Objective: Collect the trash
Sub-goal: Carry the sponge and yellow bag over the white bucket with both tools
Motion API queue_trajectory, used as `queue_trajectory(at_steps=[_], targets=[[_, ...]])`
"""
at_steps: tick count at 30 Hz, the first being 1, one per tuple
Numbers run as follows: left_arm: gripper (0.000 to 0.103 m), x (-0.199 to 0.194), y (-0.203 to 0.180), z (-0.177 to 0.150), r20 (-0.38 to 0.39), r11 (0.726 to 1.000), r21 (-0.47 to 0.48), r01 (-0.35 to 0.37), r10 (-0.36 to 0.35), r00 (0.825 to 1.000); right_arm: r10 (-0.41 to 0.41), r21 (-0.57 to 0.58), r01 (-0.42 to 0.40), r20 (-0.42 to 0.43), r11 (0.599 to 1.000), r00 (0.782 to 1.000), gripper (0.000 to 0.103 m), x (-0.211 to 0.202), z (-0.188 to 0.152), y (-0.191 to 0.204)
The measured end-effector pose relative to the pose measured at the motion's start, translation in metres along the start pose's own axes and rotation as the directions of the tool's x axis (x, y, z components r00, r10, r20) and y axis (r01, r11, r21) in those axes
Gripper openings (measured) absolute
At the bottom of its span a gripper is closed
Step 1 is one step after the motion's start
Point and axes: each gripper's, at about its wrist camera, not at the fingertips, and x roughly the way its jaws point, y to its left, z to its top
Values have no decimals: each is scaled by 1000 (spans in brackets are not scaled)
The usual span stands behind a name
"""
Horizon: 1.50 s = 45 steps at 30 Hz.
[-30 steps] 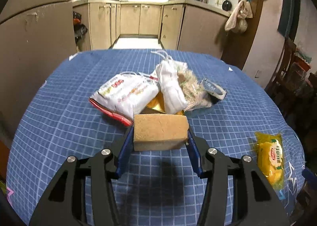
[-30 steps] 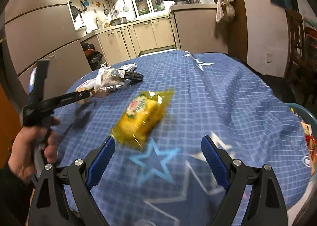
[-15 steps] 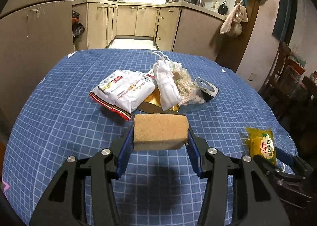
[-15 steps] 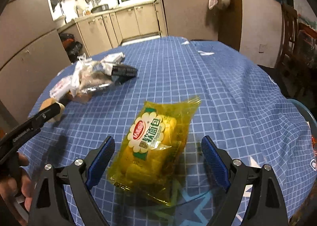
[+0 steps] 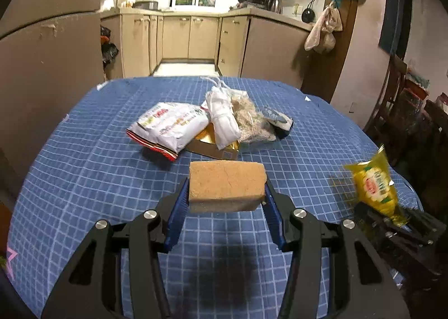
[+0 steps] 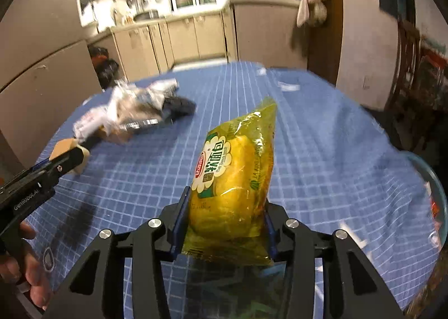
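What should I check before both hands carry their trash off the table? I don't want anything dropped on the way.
1. Left gripper shut on the brown block: ok, fingers squeeze both ends.
2. Right gripper shut on the yellow snack bag: ok, bag lifted upright.
3. Grip depth on the bag: not ok, only its lower part is pinched.
4. Bin at the right table edge: ok, rim visible.
5. Room inside the bin: cannot tell.
6. Remaining wrapper pile on the tablecloth: not ok, uncollected.

Trash pile (image 5: 212, 126) lies mid-table (image 5: 84, 168), ahead of the sponge (image 5: 226, 185).
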Motion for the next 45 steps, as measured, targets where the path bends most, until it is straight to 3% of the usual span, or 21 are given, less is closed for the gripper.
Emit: queue_trajectory(at_steps=[4, 8, 14, 21, 32, 45], targets=[[48, -26, -2, 4, 70, 999, 14, -30, 29, 997, -4, -39, 9, 132, 999, 991, 45, -35, 9, 2], [48, -59, -8, 12, 157, 998, 30, -52, 46, 987, -3, -85, 26, 256, 996, 967, 45, -78, 23, 7], [48, -110, -18, 29, 261, 998, 47, -49, 35, 965, 3, -98, 33, 340, 995, 940, 45, -130, 36, 5], [48, -147, -42, 36, 315, 997, 71, -11, -13, 949, -25, -75, 59, 392, 995, 919, 45, -179, 35, -9], [48, -170, -87, 30, 337, 989, 133, 60, -103, 936, -121, -4, 135, 424, 991, 898, 45, -247, 11, -57], [48, -179, -185, 9, 297, 940, 265, 214, -290, 910, -294, 124, 267, 417, 956, 860, 45, -310, -29, -148]])
